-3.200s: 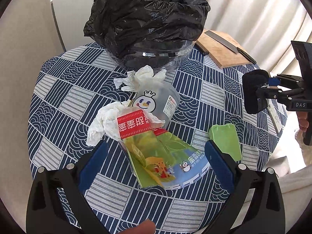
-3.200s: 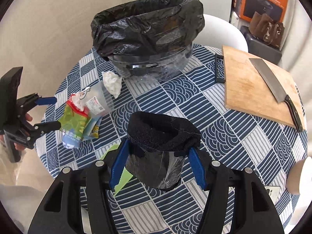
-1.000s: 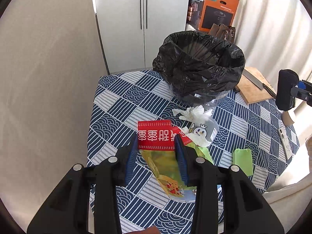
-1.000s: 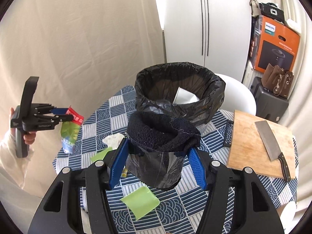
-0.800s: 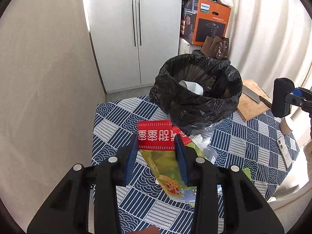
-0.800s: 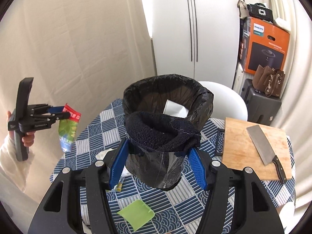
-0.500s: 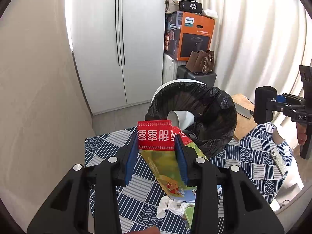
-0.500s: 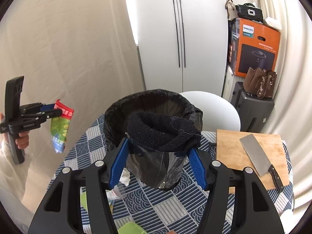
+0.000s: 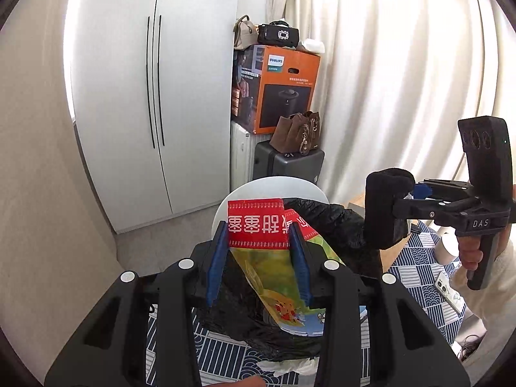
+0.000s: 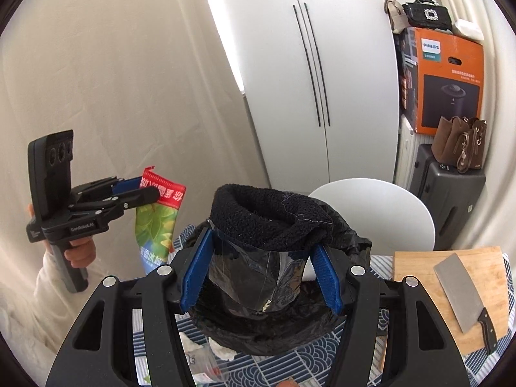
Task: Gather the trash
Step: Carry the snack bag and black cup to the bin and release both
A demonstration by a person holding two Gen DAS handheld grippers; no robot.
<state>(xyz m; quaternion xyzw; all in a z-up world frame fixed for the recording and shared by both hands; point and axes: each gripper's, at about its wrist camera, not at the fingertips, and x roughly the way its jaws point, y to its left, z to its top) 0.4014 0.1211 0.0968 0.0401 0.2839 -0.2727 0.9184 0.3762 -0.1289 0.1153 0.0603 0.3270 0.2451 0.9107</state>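
Both tongs held high above the black-lined trash bin (image 9: 325, 222), open air around them; counter (image 9: 416, 277) edge and cutting board (image 10: 416, 267) with cleaver (image 10: 458, 290) at right. Left tongs (image 9: 259, 258) narrow, clamped on the red top of a green snack bag (image 9: 274, 277), which hangs over the bin's near-left rim. Right tongs (image 10: 258, 274) closed on a black fuzzy-topped cup (image 10: 264, 225), clear film below. Bin interior hidden by tongs and cup; crumpled tissue (image 9: 290, 366) partly cut off at bottom.

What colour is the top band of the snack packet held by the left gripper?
Red with white characters, above a green body; the snack packet shows best in the left wrist view.
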